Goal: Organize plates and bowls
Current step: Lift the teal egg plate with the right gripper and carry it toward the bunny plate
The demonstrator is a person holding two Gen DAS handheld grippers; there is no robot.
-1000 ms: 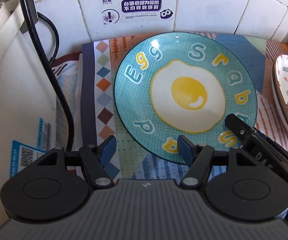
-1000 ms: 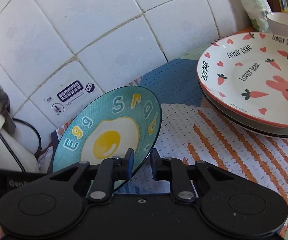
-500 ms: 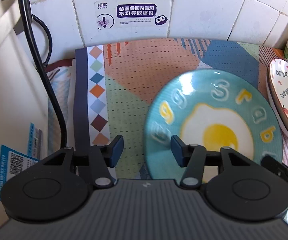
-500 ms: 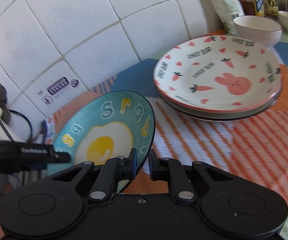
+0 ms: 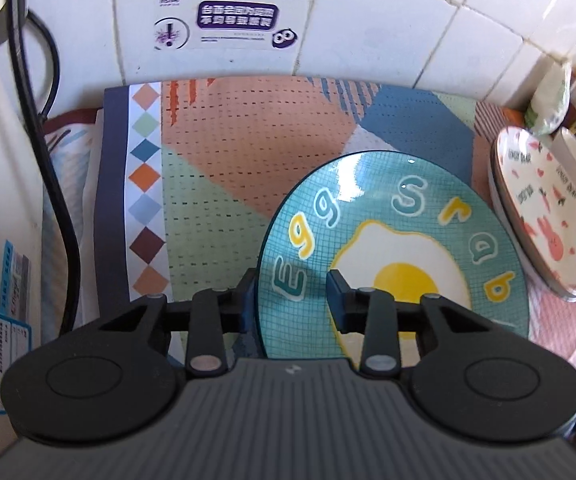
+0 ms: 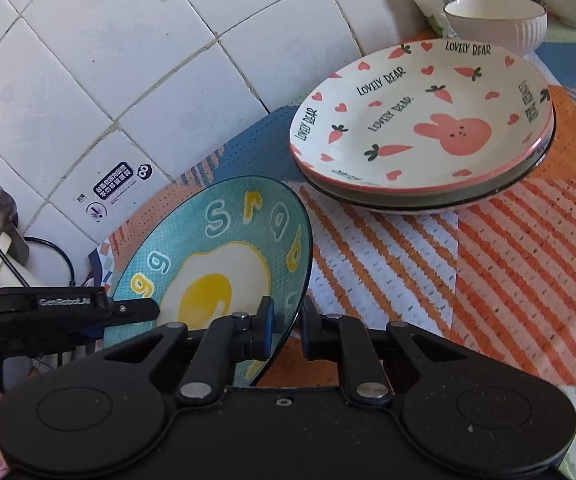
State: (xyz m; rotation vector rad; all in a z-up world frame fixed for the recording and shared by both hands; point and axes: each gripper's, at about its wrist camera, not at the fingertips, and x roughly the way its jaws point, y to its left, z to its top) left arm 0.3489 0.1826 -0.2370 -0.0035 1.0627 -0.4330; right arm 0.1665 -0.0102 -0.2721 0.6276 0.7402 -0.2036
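A teal plate with a fried egg and letters [image 5: 392, 264] [image 6: 223, 264] is held off the patterned mat, tilted. My right gripper [image 6: 285, 328] is shut on its near rim. My left gripper [image 5: 292, 300] is open, its jaws straddling the plate's left rim, one finger over the face and one outside the edge. The left gripper also shows in the right wrist view [image 6: 127, 310] at the plate's left edge. A stack of plates topped by a white bunny-and-carrot plate [image 6: 424, 124] [image 5: 548, 216] sits to the right.
A white ribbed bowl [image 6: 496, 20] and a second bowl [image 6: 572, 0] stand behind the stack, with a bag and bottles. A tiled wall [image 5: 247, 20] closes the back. A black cable [image 5: 43, 160] and a cream appliance are at left.
The right gripper has carried the egg plate off the mat's centre toward the right and nearer the bunny stack. The left gripper's jaws now straddle the plate's left rim.
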